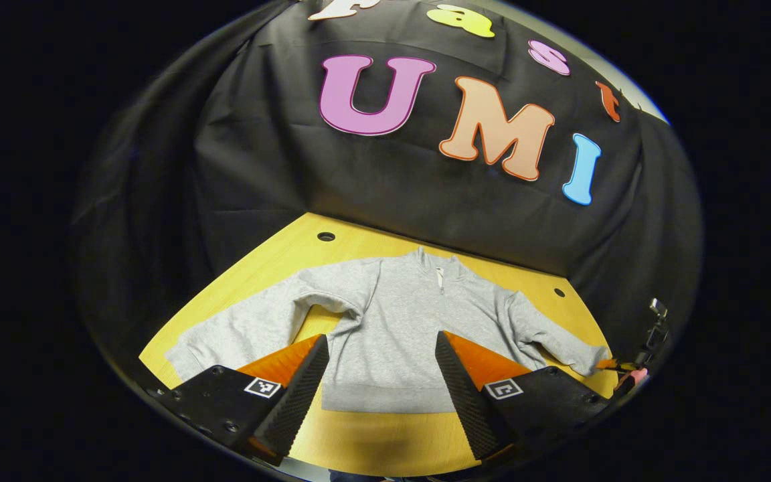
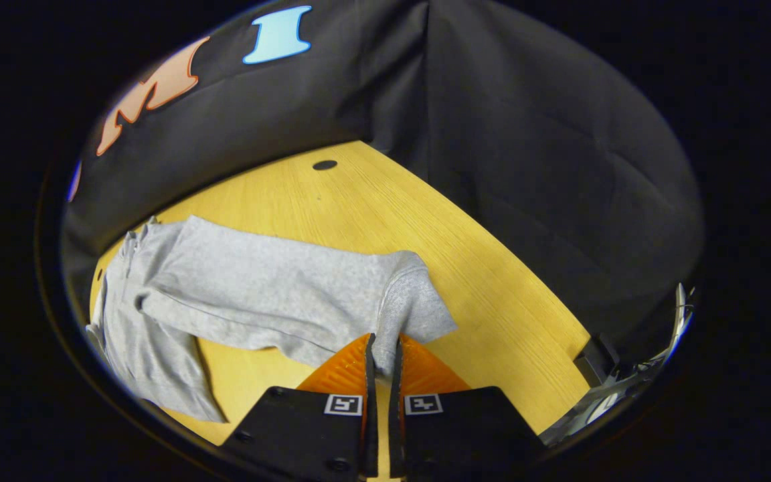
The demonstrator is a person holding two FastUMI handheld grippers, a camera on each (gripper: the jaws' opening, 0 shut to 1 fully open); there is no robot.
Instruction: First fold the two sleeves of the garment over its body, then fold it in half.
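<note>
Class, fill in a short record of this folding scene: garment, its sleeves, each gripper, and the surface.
garment: grey zip-neck sweatshirt, lying flat, not yet folded
sleeves: both spread outward; right sleeve cuff pinched
left gripper: fingers wide apart, above the hem, holding nothing
right gripper: closed on the right sleeve cuff
surface: yellow wooden table
</note>
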